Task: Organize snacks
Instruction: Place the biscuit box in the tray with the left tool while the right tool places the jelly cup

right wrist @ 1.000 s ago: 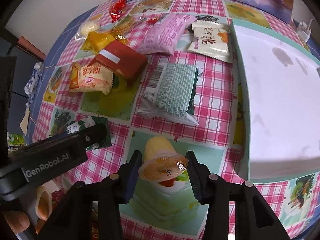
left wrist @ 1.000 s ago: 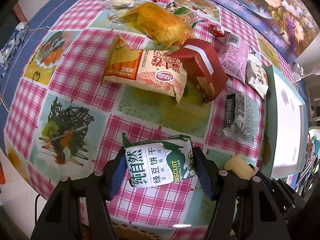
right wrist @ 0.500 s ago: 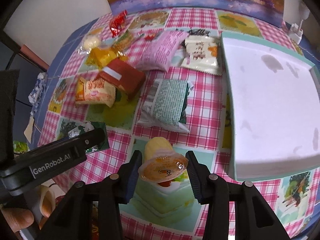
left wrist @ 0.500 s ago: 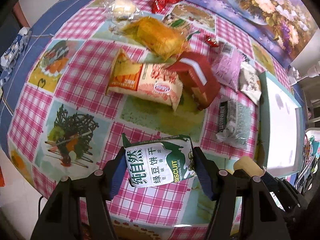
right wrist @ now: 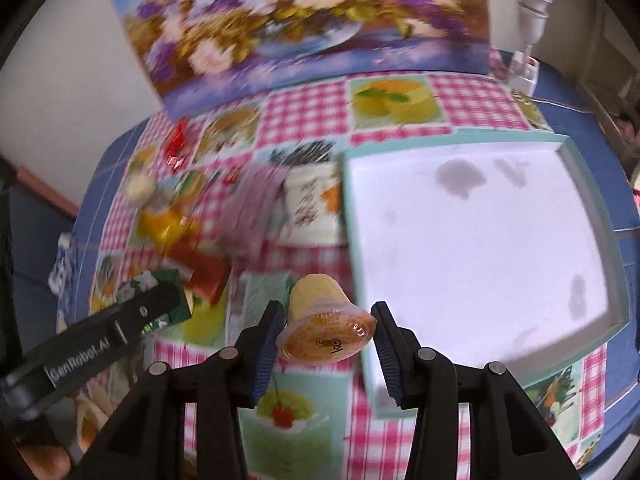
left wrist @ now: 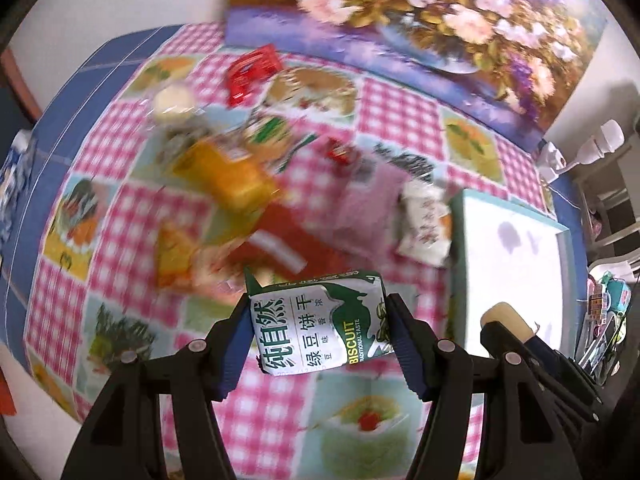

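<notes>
My left gripper (left wrist: 318,326) is shut on a green and white biscuit packet (left wrist: 320,322), held off the checked tablecloth. A yellow jelly cup (right wrist: 326,326) with an orange foil lid sits lifted between the pads of my right gripper (right wrist: 326,340), which is shut on it. The white tray with a teal rim (right wrist: 472,248) lies just right of the cup, and it shows at the right in the left wrist view (left wrist: 516,276). The left gripper's arm (right wrist: 100,340) crosses the lower left of the right wrist view.
Loose snacks lie blurred on the cloth: an orange packet (left wrist: 228,176), a dark red box (left wrist: 276,236), a pink packet (left wrist: 366,204), a white packet (left wrist: 424,224), red candy (left wrist: 250,70). A flower painting (right wrist: 304,24) leans at the back. A white charger (right wrist: 528,8) stands at the far right.
Both grippers have risen and tilted up with their snacks still held. The table looks further off, and the painting and the tray now fill more of both views.
</notes>
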A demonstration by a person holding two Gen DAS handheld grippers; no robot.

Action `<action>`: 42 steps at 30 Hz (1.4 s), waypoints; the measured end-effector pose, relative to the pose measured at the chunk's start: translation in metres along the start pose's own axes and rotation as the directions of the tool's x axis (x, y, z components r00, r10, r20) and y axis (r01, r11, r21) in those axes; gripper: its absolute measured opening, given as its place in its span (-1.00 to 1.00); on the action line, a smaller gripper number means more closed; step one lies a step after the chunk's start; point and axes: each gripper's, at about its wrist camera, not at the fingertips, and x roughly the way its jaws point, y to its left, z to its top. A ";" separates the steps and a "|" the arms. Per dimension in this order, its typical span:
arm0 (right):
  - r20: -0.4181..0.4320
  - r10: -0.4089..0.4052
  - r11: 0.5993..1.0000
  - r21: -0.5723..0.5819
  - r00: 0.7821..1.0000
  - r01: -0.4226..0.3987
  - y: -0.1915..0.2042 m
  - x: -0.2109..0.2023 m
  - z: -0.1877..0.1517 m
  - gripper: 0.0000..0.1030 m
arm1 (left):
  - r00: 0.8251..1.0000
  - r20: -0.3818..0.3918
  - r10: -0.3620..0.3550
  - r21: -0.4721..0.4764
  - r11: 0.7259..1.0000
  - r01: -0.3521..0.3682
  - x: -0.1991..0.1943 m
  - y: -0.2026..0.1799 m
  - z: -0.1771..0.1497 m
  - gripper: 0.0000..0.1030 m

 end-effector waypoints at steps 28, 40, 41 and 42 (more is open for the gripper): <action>-0.008 -0.200 0.884 0.430 0.980 0.184 -0.180 0.029 0.076 -0.07 | 0.994 -0.069 -0.088 0.272 0.957 0.103 0.086 -0.177 0.045 0.29; -0.007 -0.219 0.865 0.462 0.976 0.198 -0.197 0.029 0.077 -0.06 | 0.994 -0.071 -0.087 0.291 0.951 0.104 0.097 -0.189 0.046 0.43; -0.007 -0.219 0.866 0.460 0.976 0.198 -0.197 0.029 0.076 -0.06 | 0.994 -0.065 -0.086 0.287 0.952 0.101 0.094 -0.187 0.046 0.44; -0.008 -0.219 0.867 0.458 0.976 0.198 -0.196 0.029 0.077 -0.05 | 0.995 -0.061 -0.083 0.283 0.954 0.097 0.091 -0.185 0.047 0.44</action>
